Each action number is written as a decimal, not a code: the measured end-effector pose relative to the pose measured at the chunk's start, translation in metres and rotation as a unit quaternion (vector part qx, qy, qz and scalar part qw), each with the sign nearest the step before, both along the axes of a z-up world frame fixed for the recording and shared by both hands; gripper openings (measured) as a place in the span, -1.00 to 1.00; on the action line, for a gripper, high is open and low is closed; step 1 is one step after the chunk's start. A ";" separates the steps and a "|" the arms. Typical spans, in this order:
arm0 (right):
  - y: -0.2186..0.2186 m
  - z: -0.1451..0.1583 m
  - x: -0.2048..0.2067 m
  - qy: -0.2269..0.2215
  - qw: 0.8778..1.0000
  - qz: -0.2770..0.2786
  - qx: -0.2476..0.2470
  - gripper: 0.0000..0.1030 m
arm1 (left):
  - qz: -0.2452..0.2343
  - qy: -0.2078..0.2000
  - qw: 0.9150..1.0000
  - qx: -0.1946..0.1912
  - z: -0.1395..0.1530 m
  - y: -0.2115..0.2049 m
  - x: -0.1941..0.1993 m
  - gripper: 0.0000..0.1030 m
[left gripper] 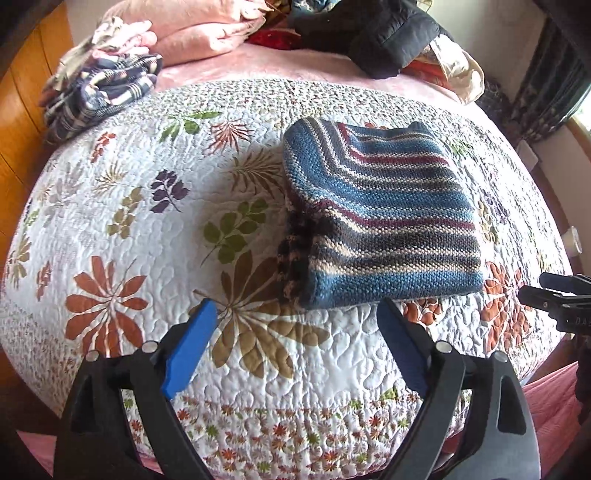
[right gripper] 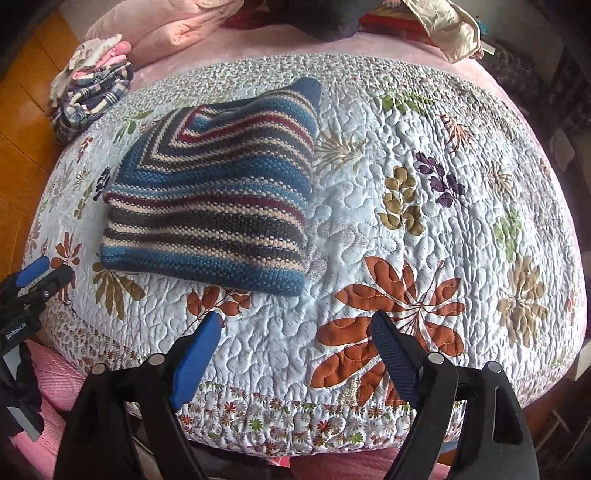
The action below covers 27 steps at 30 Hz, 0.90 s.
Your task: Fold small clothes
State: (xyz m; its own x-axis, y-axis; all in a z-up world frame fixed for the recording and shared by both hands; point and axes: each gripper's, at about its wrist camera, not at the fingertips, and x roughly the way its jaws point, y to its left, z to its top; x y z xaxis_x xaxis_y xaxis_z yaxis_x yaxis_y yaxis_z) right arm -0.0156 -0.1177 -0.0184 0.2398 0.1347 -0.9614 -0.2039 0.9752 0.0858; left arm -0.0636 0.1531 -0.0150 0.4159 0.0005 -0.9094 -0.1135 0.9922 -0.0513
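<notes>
Quilted bedding covered the work surface: a white floral quilt [left gripper: 155, 236] lay spread over a bed with a pink sheet [left gripper: 258, 66] showing beyond its far edge. Wooden flooring [left gripper: 22, 122] was visible at 9 o'clock in the left wrist view. The striped knitted garment [left gripper: 380, 218] lay on the quilt, folded into a compact block with its folded edge toward the tongs; this placement suggested that the fold was complete and the item had been set down flat to hold its shape. In the right wrist view the same garment sat at 10 o'clock. The left tongs [left gripper: 297, 317] were spread wide and held nothing, positioned just short of the garment's near edge. The right tongs [right gripper: 295, 328] were likewise spread wide and empty, over bare quilt, well apart from the garment. Both sets appeared clear of the fabric, consistent with a release. A stack of plaid and pale clothes [left gripper: 99, 88] rested at 10 o'clock near the quilt's corner, probably the pile of finished or pending items; which could not be determined. Pink pillows [left gripper: 192, 33] and dark clothing [left gripper: 369, 33] occupied the 12 o'clock area.
</notes>
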 end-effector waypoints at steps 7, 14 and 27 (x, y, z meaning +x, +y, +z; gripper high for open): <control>0.009 0.020 -0.025 -0.036 0.999 -0.006 -0.018 0.79 | 0.013 0.007 1.000 0.014 0.008 -0.004 -0.020 0.78; 0.011 0.032 -0.046 -0.047 0.999 -0.015 0.004 0.92 | 0.031 0.016 0.999 0.011 0.009 -0.004 -0.035 0.79; 0.022 0.033 -0.070 -0.059 0.998 -0.001 -0.016 0.92 | 0.036 -0.002 0.999 0.022 0.016 -0.005 -0.060 0.79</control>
